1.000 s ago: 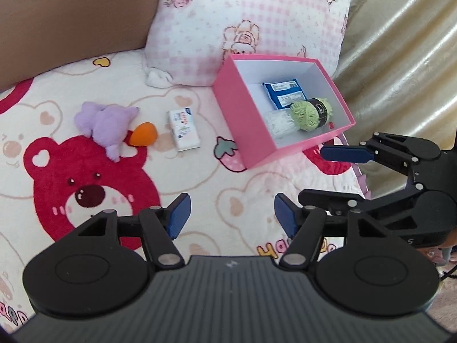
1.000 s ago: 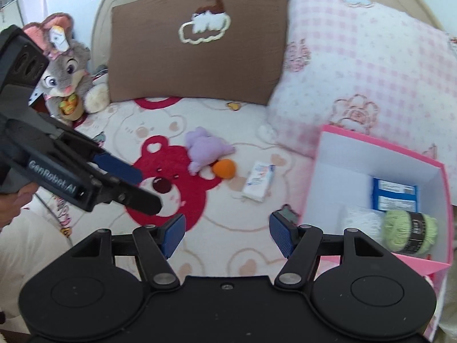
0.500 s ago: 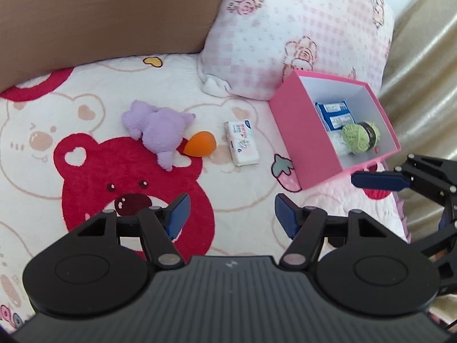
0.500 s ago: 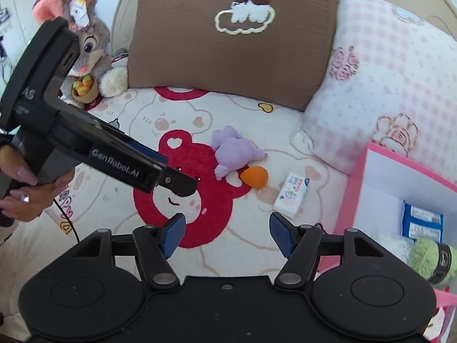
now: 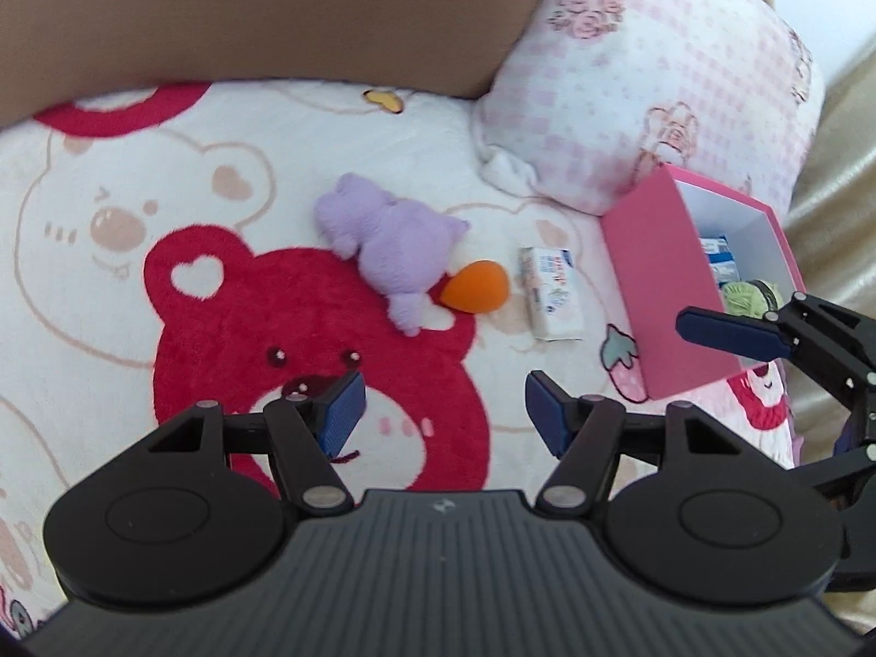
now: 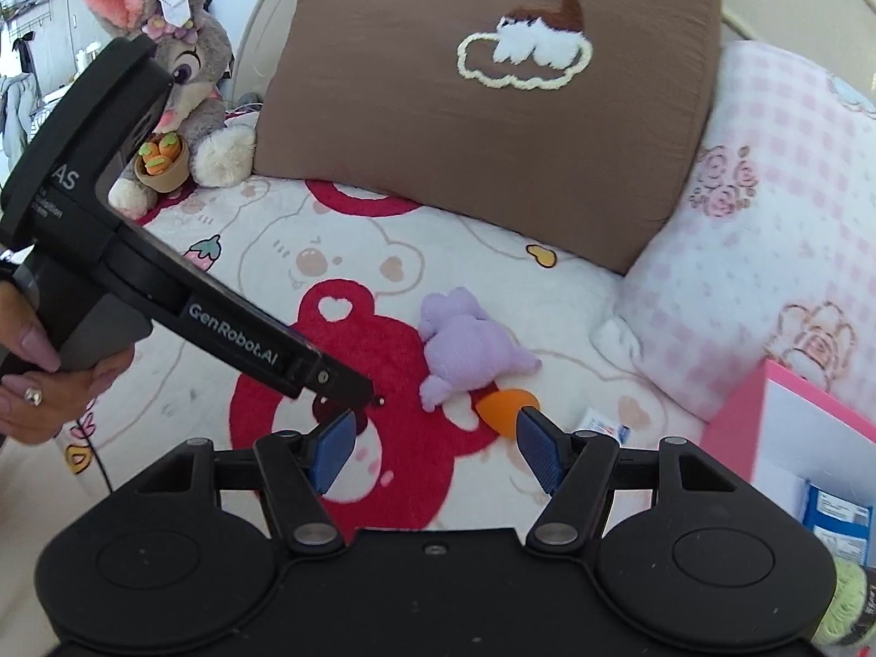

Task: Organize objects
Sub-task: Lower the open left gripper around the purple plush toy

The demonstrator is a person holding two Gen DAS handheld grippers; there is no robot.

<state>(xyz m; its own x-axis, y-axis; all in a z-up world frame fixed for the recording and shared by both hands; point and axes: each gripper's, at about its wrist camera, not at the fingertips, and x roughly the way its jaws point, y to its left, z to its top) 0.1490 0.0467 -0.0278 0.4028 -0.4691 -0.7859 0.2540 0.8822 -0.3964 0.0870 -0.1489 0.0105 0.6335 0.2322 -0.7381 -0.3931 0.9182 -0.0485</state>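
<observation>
Left wrist view: the left gripper [image 5: 441, 410] stands with its jaws apart and nothing between them, above the red bear face printed on the blanket [image 5: 137, 175]. The purple plush [image 5: 391, 249] lies ahead of the jaws, well apart from them, with the orange sponge [image 5: 475, 286] touching its lower right side. The white packet [image 5: 550, 293] lies just right of the sponge. Farther right stands the pink box [image 5: 662, 295], tilted, with a blue packet [image 5: 720, 263] and green yarn [image 5: 747, 295] inside. The right gripper's blue finger [image 5: 731, 328] reaches in from the right, in front of the box's open edge. Compared with a second ago, the plush, sponge and packet sit nearer the middle of this view and larger, and the box has slid toward the right edge; the jaw gap looks unchanged.

Right wrist view: the right gripper [image 6: 435, 446] is likewise open and empty. The sponge [image 6: 506, 405] shows just behind its right finger's tip, and the plush [image 6: 471, 345] lies beyond, between the two fingers' lines. The left gripper [image 6: 339, 378], held by a hand [image 6: 38, 378], points in from the left with its tip over the bear face. The box [image 6: 750, 427] is at the right edge. A second ago the box filled far more of this view and the plush lay farther off.
</observation>
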